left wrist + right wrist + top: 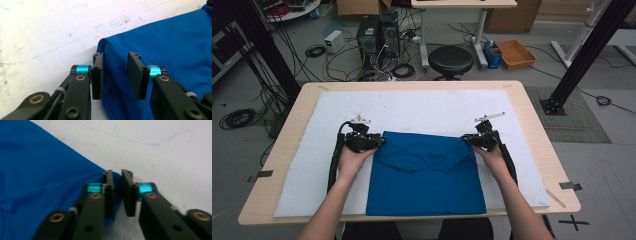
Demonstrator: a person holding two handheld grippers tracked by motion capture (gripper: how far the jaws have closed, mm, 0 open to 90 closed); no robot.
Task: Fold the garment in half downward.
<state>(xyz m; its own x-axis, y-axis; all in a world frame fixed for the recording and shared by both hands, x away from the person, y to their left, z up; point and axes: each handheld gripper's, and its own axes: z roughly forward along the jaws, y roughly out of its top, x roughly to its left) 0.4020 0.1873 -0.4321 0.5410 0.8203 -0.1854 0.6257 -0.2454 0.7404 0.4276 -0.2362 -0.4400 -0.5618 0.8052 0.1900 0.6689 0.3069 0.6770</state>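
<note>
Lab floor with cables, a black stool (450, 60), computer towers (377, 34) and an orange tray (516, 53) behind a light wooden table (532, 115); on the table, 1 white mat (422, 107), scuffed and marked with faint blue lines. Item: 1 blue cloth (426, 175), plain, matte, folded to a rough rectangle, lying on the near half of the mat with its near edge at the table's front edge. Its top part is folded back toward the person, making a rumpled flap with a curved lower edge across the upper third; the rest lies flat and smooth. Left gripper (379, 141): at the cloth's top left corner; in the left gripper view (115, 75) the folded corner sits between the 2 jaws, which stand apart with slack on either side, not pressing it. Right gripper (467, 138): at the top right corner; in the right gripper view (118, 192) the jaws are drawn close together, pinching the cloth's edge between them. Both hands rest at the cloth's sides, forearms entering from below.
</note>
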